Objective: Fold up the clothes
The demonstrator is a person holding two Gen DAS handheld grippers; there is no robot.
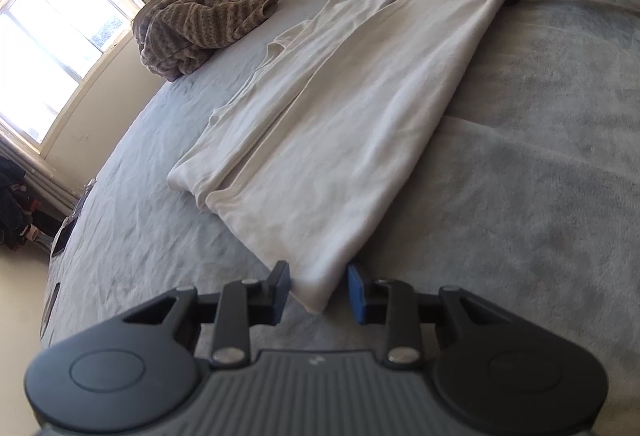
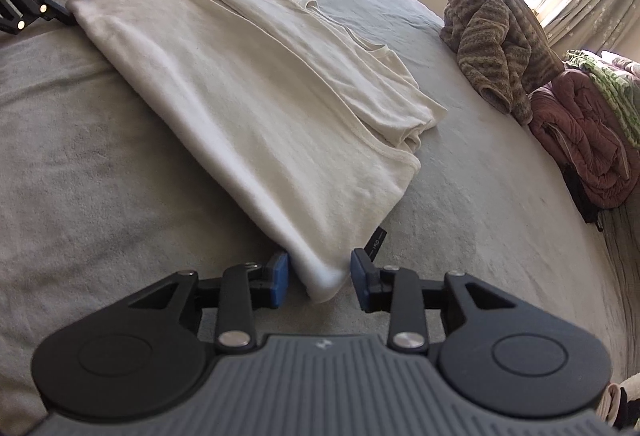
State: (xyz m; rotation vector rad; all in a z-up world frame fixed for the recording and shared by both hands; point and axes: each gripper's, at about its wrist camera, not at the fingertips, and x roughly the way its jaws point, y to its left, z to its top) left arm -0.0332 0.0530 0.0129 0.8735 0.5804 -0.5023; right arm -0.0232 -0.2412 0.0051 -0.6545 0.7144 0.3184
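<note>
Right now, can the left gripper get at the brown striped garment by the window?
Probably not from here. The left gripper sits at a corner of the white garment; the brown striped garment lies well beyond it across the bed.

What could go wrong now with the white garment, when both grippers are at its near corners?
1. The pads of the left gripper and the right gripper stand clear of the white garment, so a lift now may slip off the corners.
2. The folded layers look loose; a pull could undo the fold.
3. A pad may also catch the grey bedcover under the corner.
</note>
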